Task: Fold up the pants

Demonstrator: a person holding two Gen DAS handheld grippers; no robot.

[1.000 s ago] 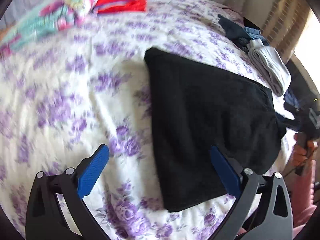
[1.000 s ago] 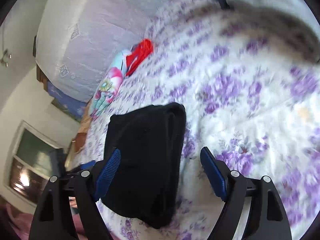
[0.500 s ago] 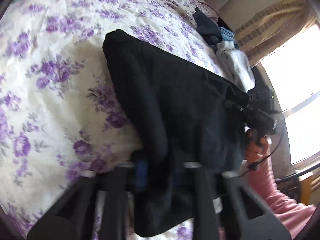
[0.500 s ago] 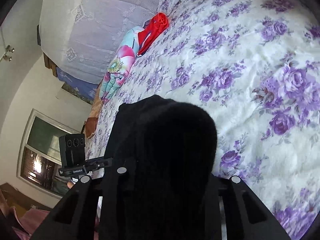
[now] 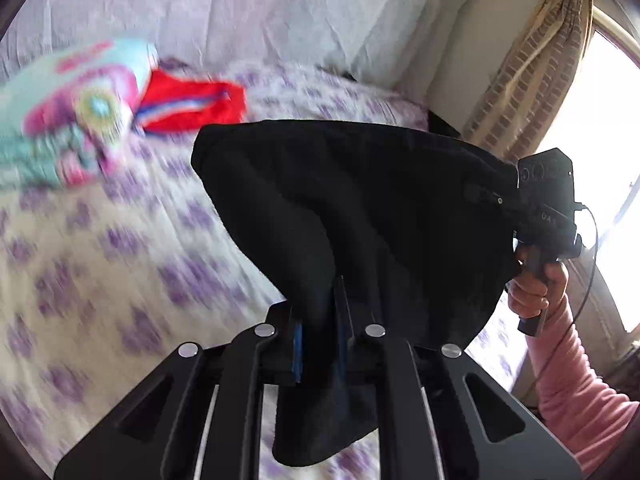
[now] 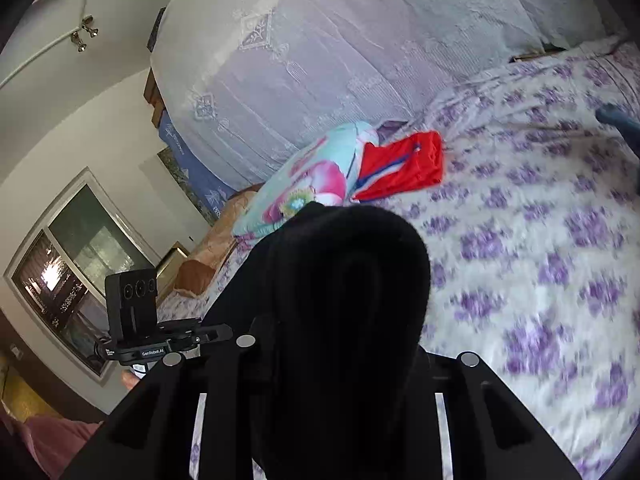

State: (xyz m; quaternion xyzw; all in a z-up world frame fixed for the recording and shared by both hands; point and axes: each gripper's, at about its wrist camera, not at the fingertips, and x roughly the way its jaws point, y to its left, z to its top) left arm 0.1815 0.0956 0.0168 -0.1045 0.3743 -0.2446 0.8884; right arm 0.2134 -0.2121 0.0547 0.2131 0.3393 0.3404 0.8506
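Floral bed (image 5: 100, 248), black pants (image 5: 360, 208) now lifted, both tools newly clamped

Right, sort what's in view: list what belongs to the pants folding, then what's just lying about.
Part of the job:
- black pants
- left gripper, shut on them
- right gripper, shut on them

Just lying about:
- red garment
- flowery pillow
- curtain
- bedsheet

A bedroom in a home. A bed (image 6: 520, 240) with a purple-flowered sheet fills the right wrist view, with a floral pillow (image 6: 316, 176) and folded red garment (image 6: 404, 168) near its middle. A lace-covered headboard (image 6: 320, 60) rises at twelve o'clock, a window (image 6: 68, 264) at nine. In the left wrist view, a curtain (image 5: 532, 60) hangs at two o'clock.
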